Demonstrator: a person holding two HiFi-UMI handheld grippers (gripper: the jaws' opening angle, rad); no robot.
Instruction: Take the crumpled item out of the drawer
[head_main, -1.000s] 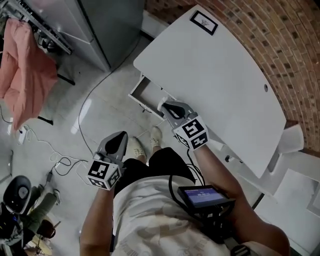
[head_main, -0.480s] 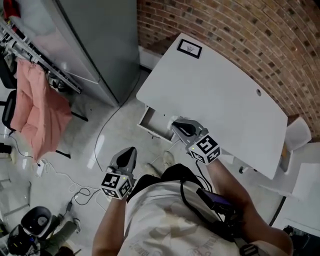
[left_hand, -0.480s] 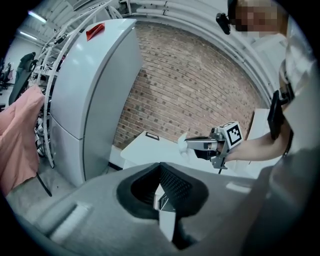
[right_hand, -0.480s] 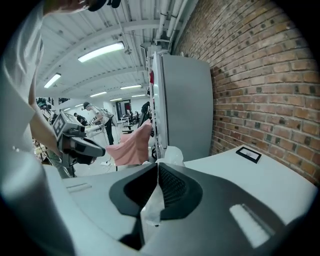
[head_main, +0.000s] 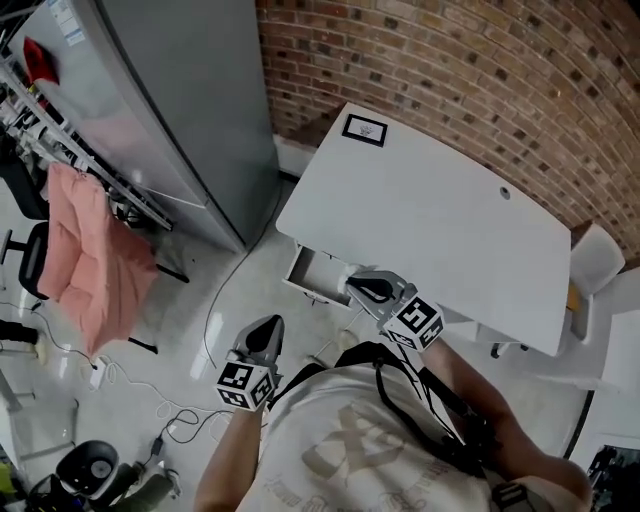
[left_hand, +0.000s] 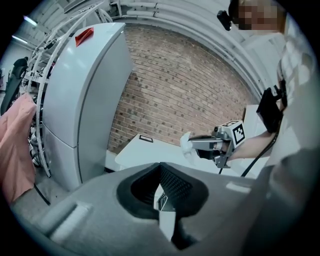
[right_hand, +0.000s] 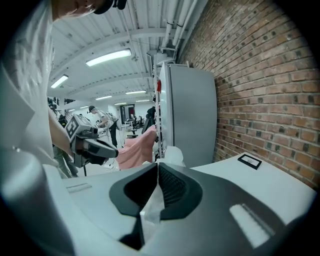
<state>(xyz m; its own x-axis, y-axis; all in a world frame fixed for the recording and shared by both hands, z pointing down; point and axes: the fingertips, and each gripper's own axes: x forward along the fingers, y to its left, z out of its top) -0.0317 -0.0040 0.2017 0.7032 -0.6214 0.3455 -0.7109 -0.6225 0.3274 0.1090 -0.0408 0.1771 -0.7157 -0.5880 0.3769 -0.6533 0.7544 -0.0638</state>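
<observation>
My right gripper (head_main: 352, 285) is shut on a white crumpled item (left_hand: 186, 145), which it holds in the air above the open drawer (head_main: 315, 272) at the near edge of the white desk (head_main: 430, 220). In the right gripper view the crumpled item (right_hand: 172, 155) is pinched between the dark jaws and bulges out past their tips. My left gripper (head_main: 268, 328) hovers lower and to the left over the floor, away from the drawer. Its jaws are together with nothing in them. Each gripper shows in the other's view: the right gripper (left_hand: 200, 145) and the left gripper (right_hand: 107, 149).
A tall grey cabinet (head_main: 170, 110) stands left of the desk against the brick wall (head_main: 450, 60). A pink cloth (head_main: 90, 270) hangs on a rack at far left. Cables (head_main: 180, 420) trail on the floor. A framed card (head_main: 364, 128) lies on the desk's far corner.
Both grippers have risen. The right one has come up from the drawer with the white item in its jaws. The head view now takes in more of the room.
</observation>
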